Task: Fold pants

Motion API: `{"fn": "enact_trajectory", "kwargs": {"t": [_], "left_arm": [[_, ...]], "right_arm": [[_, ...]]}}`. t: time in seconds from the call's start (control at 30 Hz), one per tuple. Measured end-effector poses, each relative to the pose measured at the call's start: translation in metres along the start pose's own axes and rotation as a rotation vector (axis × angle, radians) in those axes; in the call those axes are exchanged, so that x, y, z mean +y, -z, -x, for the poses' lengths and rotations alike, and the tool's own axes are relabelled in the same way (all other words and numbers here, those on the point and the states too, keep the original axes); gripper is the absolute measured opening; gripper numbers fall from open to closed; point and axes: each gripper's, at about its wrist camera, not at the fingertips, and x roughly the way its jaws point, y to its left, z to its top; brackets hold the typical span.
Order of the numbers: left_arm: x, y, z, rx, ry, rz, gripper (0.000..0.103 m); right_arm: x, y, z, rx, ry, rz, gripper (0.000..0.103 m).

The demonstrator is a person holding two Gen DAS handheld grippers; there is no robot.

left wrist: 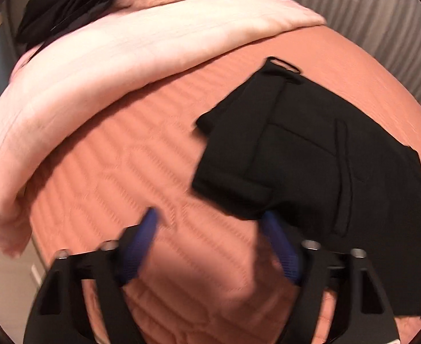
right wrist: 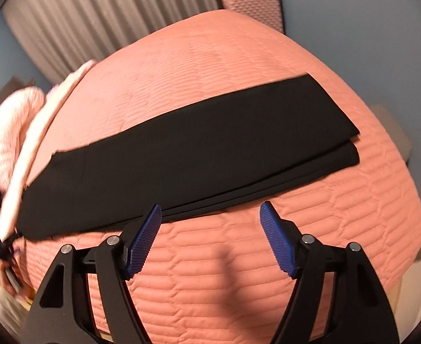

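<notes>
Across most of both frames spreads the salmon-pink quilted bed cover (right wrist: 239, 86), the largest thing in sight and the surface bearing everything else. Along the upper left of the left wrist view lies a pale pink folded blanket (left wrist: 124, 66), with a dark bundle of cloth (left wrist: 64, 8) behind it in the top left corner. Grey pleated curtains (right wrist: 76, 17) fill the upper left of the right wrist view.

The black fabric pants (right wrist: 196, 149) lie flat on the bed as a long band through the middle of the right wrist view, legs stacked one on the other, hems at centre right; the waist end (left wrist: 282, 143) sits at centre right of the left wrist view.

Both tools are at the bottom of their frames. The left tool (left wrist: 210, 223) has its jaws spread, one blue pad touching or just under the pants' edge — holding nothing, as far as I can tell. The right tool (right wrist: 210, 215) is likewise spread wide, just short of the long edge.

Likely risks: a pinch catching only the top layer so the legs slide apart, or snagging the quilt along with the cloth.
</notes>
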Motion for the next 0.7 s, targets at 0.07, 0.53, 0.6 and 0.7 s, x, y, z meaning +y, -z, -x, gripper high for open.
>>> {"fn": "enact_trajectory", "kwargs": {"t": [0.07, 0.53, 0.6, 0.7], "left_arm": [[-0.007, -0.007, -0.002, 0.0, 0.047, -0.046, 0.023], [0.005, -0.02, 0.026, -0.06, -0.16, -0.206, 0.059], [0.003, -0.008, 0.047, -0.084, -0.206, -0.177, 0.06], [-0.032, 0.007, 0.081, -0.129, -0.215, -0.221, 0.06]], "right_arm": [[0.018, -0.001, 0.003, -0.001, 0.009, 0.052, 0.07], [0.006, 0.01, 0.004, 0.011, 0.136, 0.129, 0.091], [-0.024, 0.011, -0.002, 0.021, 0.227, 0.106, 0.091], [-0.077, 0.004, -0.008, 0.017, 0.288, -0.06, 0.089]]}}
